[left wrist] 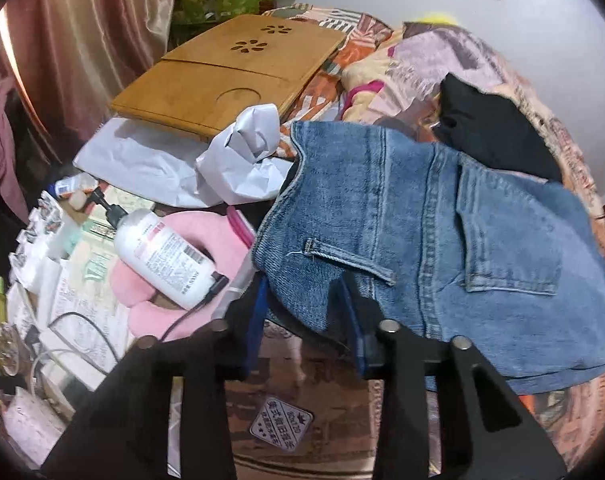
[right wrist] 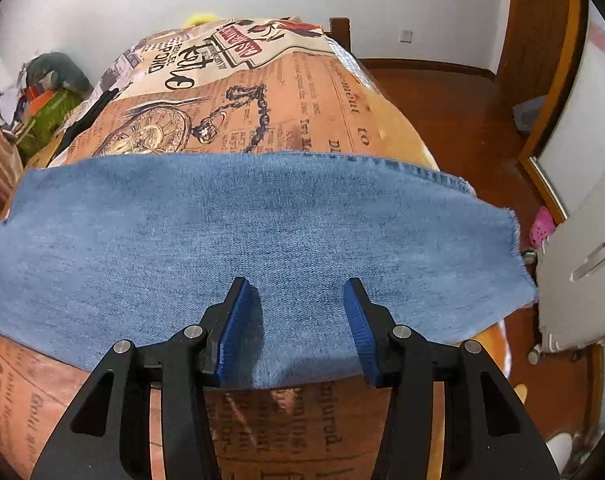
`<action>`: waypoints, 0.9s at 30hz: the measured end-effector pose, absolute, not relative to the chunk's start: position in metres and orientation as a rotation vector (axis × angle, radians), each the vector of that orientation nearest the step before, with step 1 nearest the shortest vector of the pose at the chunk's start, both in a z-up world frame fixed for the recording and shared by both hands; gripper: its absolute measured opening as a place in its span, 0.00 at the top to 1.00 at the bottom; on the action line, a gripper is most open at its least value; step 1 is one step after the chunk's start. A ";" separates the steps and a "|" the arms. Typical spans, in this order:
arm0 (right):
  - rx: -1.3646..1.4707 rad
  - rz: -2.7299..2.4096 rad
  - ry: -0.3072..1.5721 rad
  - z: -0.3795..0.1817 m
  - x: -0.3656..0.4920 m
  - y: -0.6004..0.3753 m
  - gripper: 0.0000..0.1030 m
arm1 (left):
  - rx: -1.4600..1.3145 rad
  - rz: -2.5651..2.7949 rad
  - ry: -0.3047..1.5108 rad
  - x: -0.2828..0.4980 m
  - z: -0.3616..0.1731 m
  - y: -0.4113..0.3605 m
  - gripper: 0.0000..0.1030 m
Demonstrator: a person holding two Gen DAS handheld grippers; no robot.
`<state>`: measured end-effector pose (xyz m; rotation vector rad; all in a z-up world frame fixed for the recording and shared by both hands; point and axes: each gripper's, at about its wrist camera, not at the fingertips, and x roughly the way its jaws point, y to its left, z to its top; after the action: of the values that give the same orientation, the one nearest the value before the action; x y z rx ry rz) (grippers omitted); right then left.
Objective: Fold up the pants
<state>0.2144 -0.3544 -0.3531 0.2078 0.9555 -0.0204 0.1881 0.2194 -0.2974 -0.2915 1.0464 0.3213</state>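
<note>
The blue jeans [left wrist: 442, 220] lie on the newspaper-print bedsheet [right wrist: 262, 100], their waistband, belt loop and back pocket facing up in the left wrist view. My left gripper [left wrist: 304, 312] points down at the waistband corner. That corner sits between its blue pads [left wrist: 258, 320], which stand apart, and the cloth there looks flat, not pinched. In the right wrist view a flat folded leg of the jeans [right wrist: 262, 232] spans the bed, its frayed hem at the right. My right gripper [right wrist: 300, 312] hovers open over its near edge, holding nothing.
A black garment [left wrist: 494, 132] lies just past the jeans. Left of them are crumpled white paper [left wrist: 238, 160], a bamboo lap tray [left wrist: 230, 76], a white pump bottle [left wrist: 162, 256] on a pink cushion [left wrist: 142, 300], and cables. The bed's right edge drops to a wooden floor [right wrist: 462, 120].
</note>
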 end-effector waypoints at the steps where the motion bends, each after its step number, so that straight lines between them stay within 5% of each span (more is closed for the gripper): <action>1: 0.219 -0.013 0.959 -0.353 0.214 -0.356 0.56 | -0.284 0.337 1.043 0.187 -0.297 0.220 0.81; 2: 0.225 -0.008 0.963 -0.353 0.214 -0.359 0.55 | -0.277 0.358 1.033 0.186 -0.295 0.221 0.89; 13: 0.197 -0.003 0.975 -0.356 0.216 -0.353 0.55 | -0.020 0.488 1.023 0.165 -0.278 0.216 1.00; 18: 0.201 -0.003 0.975 -0.357 0.217 -0.354 0.55 | -0.290 0.480 1.098 0.141 -0.307 0.268 1.00; 27: 0.199 -0.020 1.016 -0.347 0.224 -0.353 0.52 | -0.211 0.347 0.944 0.158 -0.255 0.232 0.96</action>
<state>0.2239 -0.3528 -0.3465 0.1986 1.0155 -0.0199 0.1578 0.2318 -0.2545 -0.2109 0.9444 0.3472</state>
